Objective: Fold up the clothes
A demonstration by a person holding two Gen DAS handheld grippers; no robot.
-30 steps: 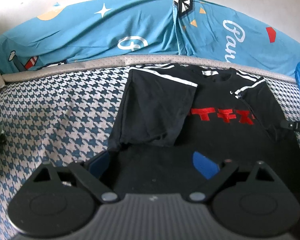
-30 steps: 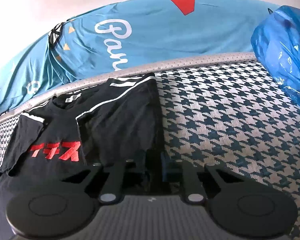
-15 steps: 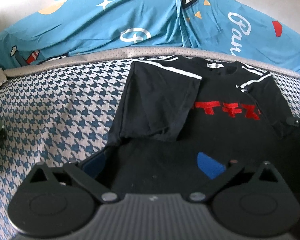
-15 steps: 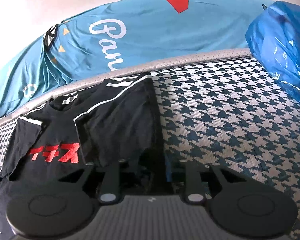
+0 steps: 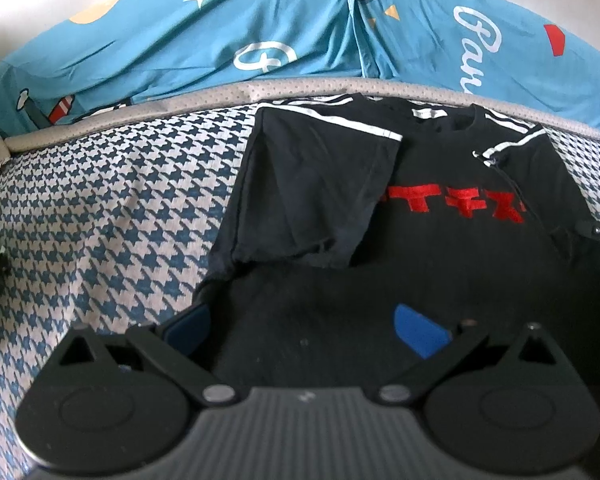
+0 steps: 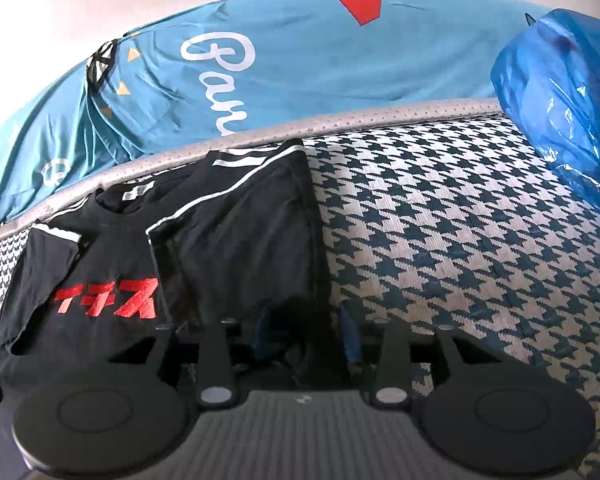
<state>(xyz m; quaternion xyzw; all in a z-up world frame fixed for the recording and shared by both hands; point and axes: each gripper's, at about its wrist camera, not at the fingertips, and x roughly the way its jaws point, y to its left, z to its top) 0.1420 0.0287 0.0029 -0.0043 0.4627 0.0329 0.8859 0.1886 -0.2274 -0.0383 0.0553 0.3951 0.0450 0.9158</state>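
1. The left gripper (image 5: pixel 302 326) hangs nearest the lens in the left wrist view, its blue-padded fingers (image 5: pixel 418 330) spread as wide as they go over the lower body of the black T-shirt (image 5: pixel 440 264), with nothing held between them.
2. The right gripper (image 6: pixel 306 330) sits at the shirt's right edge (image 6: pixel 320 280); its fingers (image 6: pixel 350 332) are partly apart and opening, dark cloth lying between them, and the pads do not appear to press on it.
3. The T-shirt lies flat on the bed's houndstooth cover (image 5: pixel 112 216), both sleeves turned in over the chest, red lettering (image 5: pixel 456 200) showing between them and white stripes along the shoulders.
4. Behind the collar runs a grey padded edge (image 5: pixel 300 88).
5. Beyond that is a teal printed sheet (image 5: pixel 220 32).
6. A blue plastic bag (image 6: pixel 560 100) rests at the far right of the bed.
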